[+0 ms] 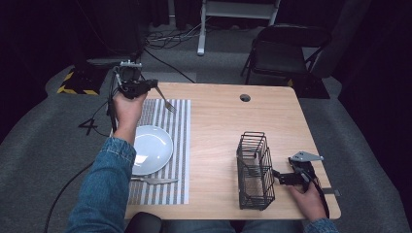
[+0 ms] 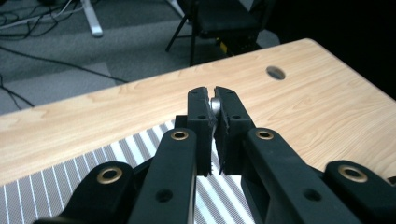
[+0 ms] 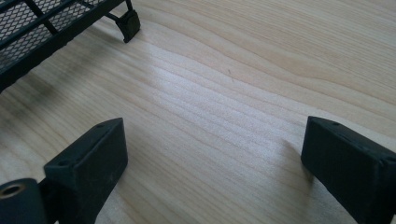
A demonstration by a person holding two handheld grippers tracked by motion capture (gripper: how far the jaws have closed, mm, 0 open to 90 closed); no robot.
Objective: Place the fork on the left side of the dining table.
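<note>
My left gripper (image 1: 152,85) hangs above the far left of the table, shut on the handle of a metal fork (image 1: 166,104). The tines point down and to the right over the striped placemat (image 1: 180,145). In the left gripper view the jaws (image 2: 213,95) pinch the shiny fork handle (image 2: 215,105) between them. My right gripper (image 1: 278,176) rests low near the table's front right, just right of a black wire basket (image 1: 254,170). It stands wide open (image 3: 215,149) over bare wood with nothing between its pads; a basket foot (image 3: 128,23) lies ahead of it.
A pale round plate (image 1: 151,148) sits on the placemat, with a knife (image 1: 154,180) lying in front of it. The wooden table (image 1: 218,126) has a cable hole (image 1: 245,97) at the back. A folding chair (image 1: 284,48) stands beyond the table.
</note>
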